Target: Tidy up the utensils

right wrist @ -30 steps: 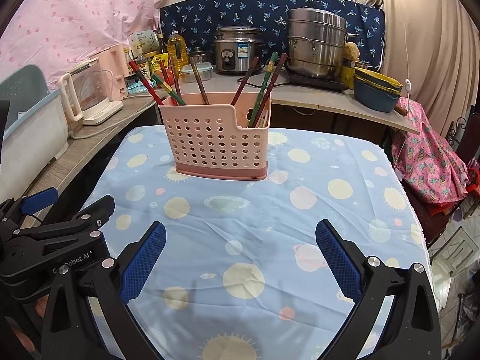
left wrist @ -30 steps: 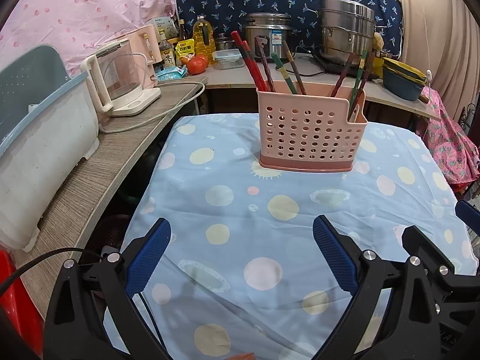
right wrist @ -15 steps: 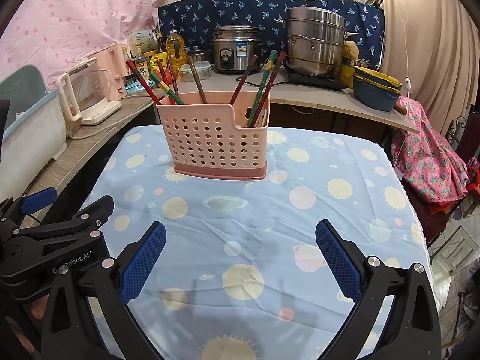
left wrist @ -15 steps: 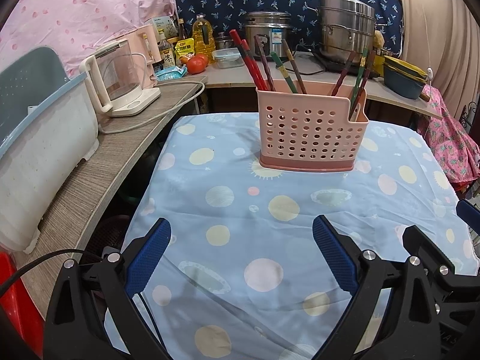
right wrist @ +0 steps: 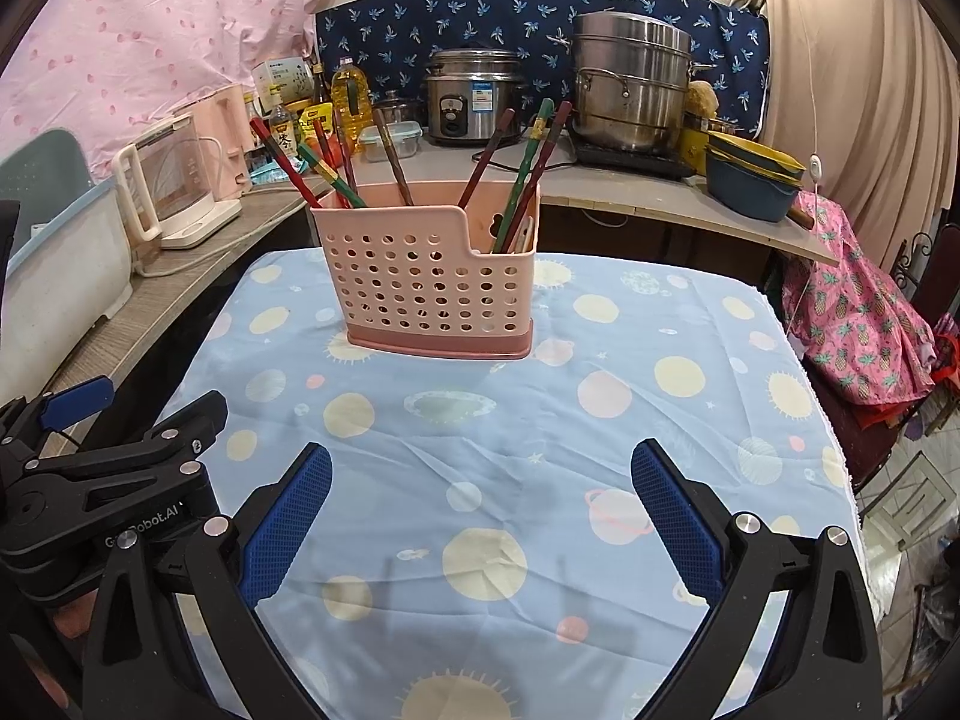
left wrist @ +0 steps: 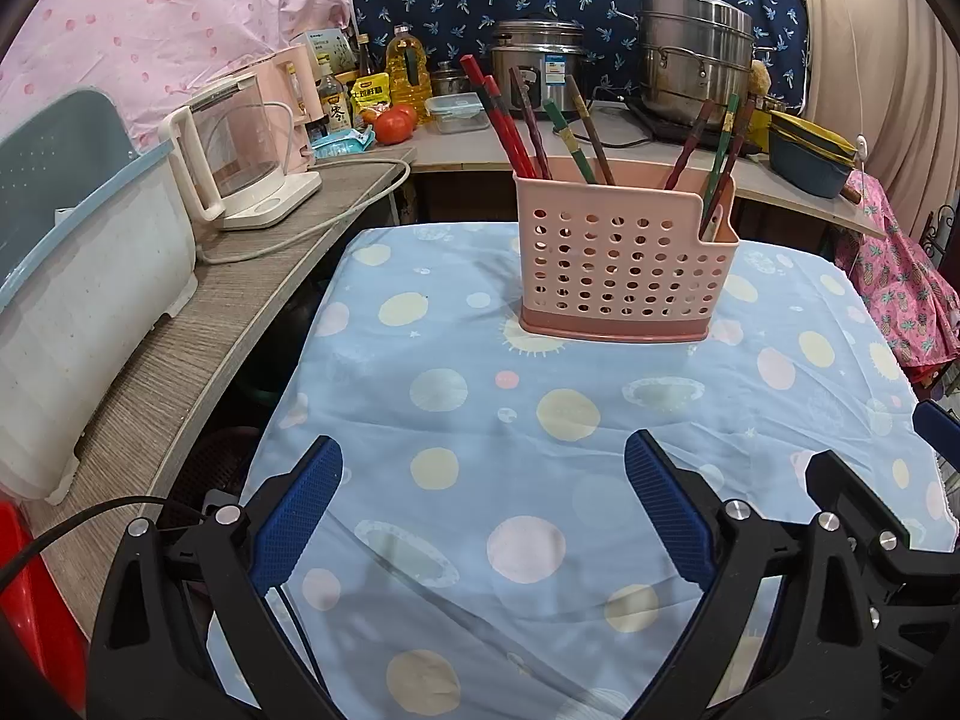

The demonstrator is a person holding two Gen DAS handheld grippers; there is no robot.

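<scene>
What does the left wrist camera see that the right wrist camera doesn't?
Only the left wrist view shows the tomatoes by the kettle, and the right hand-held gripper at its edge. Only the right wrist view shows the left hand-held gripper and the floor tiles past the table. Both show the pink utensil basket with chopsticks, the spotted tablecloth and the steel steamer pot.

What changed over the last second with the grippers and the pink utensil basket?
Almost nothing. The left gripper and right gripper stay open and empty above the tablecloth, drifting only slightly. The pink utensil basket keeps its spot, chopsticks still standing inside it.
</scene>
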